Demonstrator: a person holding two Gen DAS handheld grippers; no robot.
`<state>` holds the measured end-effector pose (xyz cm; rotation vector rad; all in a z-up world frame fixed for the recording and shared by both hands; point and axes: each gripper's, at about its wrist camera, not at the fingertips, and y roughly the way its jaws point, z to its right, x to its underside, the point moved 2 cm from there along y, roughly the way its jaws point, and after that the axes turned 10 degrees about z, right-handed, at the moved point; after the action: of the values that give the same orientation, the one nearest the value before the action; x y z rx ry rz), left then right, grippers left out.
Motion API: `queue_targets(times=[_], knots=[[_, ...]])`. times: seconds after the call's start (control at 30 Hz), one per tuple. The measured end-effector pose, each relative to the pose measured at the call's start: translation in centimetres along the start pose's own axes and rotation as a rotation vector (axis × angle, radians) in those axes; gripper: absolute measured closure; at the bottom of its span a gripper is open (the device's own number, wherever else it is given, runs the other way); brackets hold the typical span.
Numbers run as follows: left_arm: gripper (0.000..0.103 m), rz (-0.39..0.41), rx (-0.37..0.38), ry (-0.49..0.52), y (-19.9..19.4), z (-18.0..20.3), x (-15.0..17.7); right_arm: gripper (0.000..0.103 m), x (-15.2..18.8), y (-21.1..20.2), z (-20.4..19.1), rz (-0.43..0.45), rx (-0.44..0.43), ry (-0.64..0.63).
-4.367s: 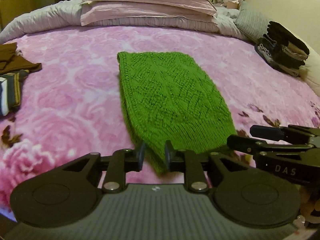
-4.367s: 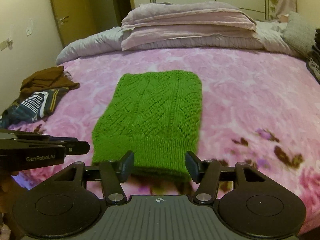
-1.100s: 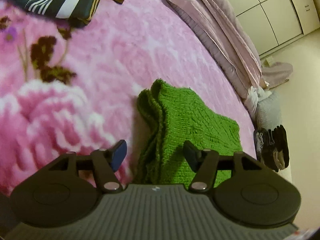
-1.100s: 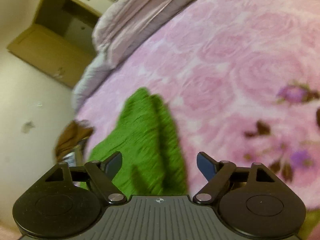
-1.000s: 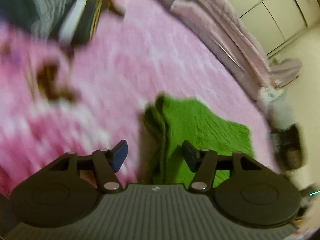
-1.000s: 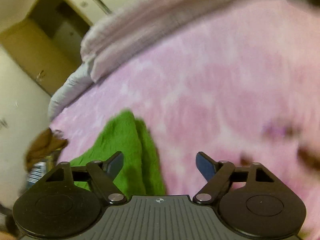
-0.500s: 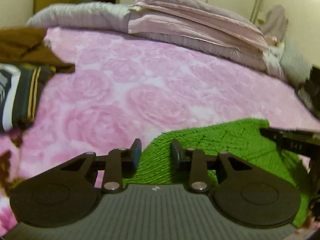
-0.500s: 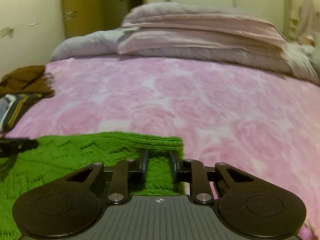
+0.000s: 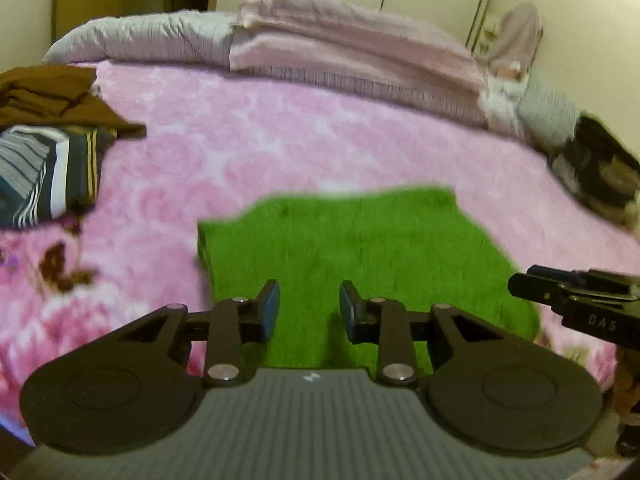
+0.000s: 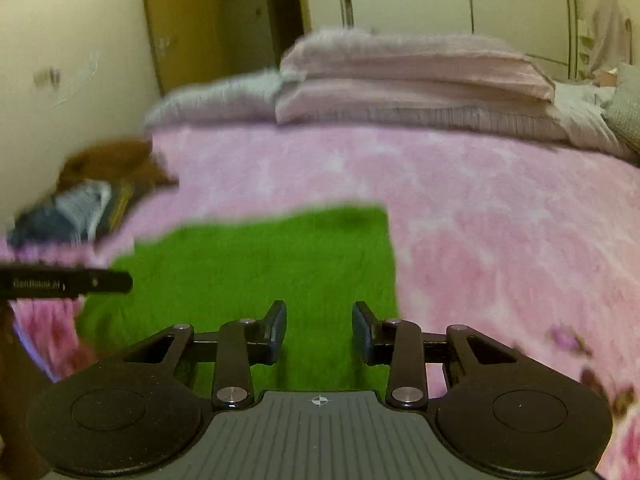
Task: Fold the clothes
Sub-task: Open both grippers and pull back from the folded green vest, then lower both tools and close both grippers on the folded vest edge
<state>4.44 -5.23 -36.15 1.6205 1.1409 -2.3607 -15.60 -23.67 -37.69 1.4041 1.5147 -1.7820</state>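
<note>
Through the left wrist camera we see our left tool (image 9: 307, 306) just above the near edge of the folded green knitted sweater (image 9: 360, 248), which lies flat on the pink rose-patterned bed blanket (image 9: 280, 136). Its jaws stand apart with nothing pinched between them, and they are closing. Our right tool (image 9: 520, 282) reaches in from the right edge. A brown garment (image 9: 52, 96) and a striped dark garment (image 9: 48, 172) lie at the left, and a dark pile of clothes (image 9: 596, 168) at the right.

Through the right wrist camera, our right tool (image 10: 319, 330) hangs over the sweater's (image 10: 248, 264) near right part, jaws spread and opening, gripping nothing. The left tool (image 10: 120, 281) shows at the left edge. Folded pale pink bedding (image 10: 400, 80) lies at the far end.
</note>
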Motion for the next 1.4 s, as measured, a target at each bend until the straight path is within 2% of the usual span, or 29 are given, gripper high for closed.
queue_targets(times=[0.03,0.13,0.23,0.3,0.4,0.47,0.63,0.87,1.03,1.4], knots=[[0.076,-0.018,-0.011,0.007,0.4,0.1,0.7,0.070,0.9,0.8,-0.3,-0.031,0.020,0.001],[0.076,-0.020,-0.038,0.034,0.0,0.7,0.8,0.069,0.9,0.3,-1.0,-0.027,0.043,0.010],[0.071,-0.039,-0.033,0.012,-1.4,1.0,0.1,0.055,0.1,-1.0,-1.4,-0.051,0.038,0.035],[0.068,-0.062,-0.047,0.012,-2.5,1.4,0.0,0.042,0.1,-2.2,-1.7,-0.040,0.034,0.061],[0.062,-0.084,-0.054,0.034,-4.3,2.0,0.4,0.039,0.7,-4.3,-2.4,-0.032,0.027,0.098],[0.055,-0.092,-0.052,0.048,-5.4,2.3,0.8,0.038,1.0,-5.6,-3.1,-0.037,0.023,0.116],[0.049,-0.108,-0.052,0.087,-8.1,3.0,2.0,0.037,1.7,-8.3,-4.9,-0.030,0.017,0.104],[0.049,-0.113,-0.032,0.102,-10.3,3.4,3.2,0.036,2.2,-10.8,-6.1,-0.020,0.016,0.076],[0.045,-0.096,-0.026,0.113,-10.9,3.8,3.1,0.036,2.3,-11.7,-6.3,-0.008,0.026,0.075],[0.045,-0.081,0.013,0.108,-10.2,3.9,2.5,0.036,2.2,-11.5,-5.1,-0.013,0.045,0.102]])
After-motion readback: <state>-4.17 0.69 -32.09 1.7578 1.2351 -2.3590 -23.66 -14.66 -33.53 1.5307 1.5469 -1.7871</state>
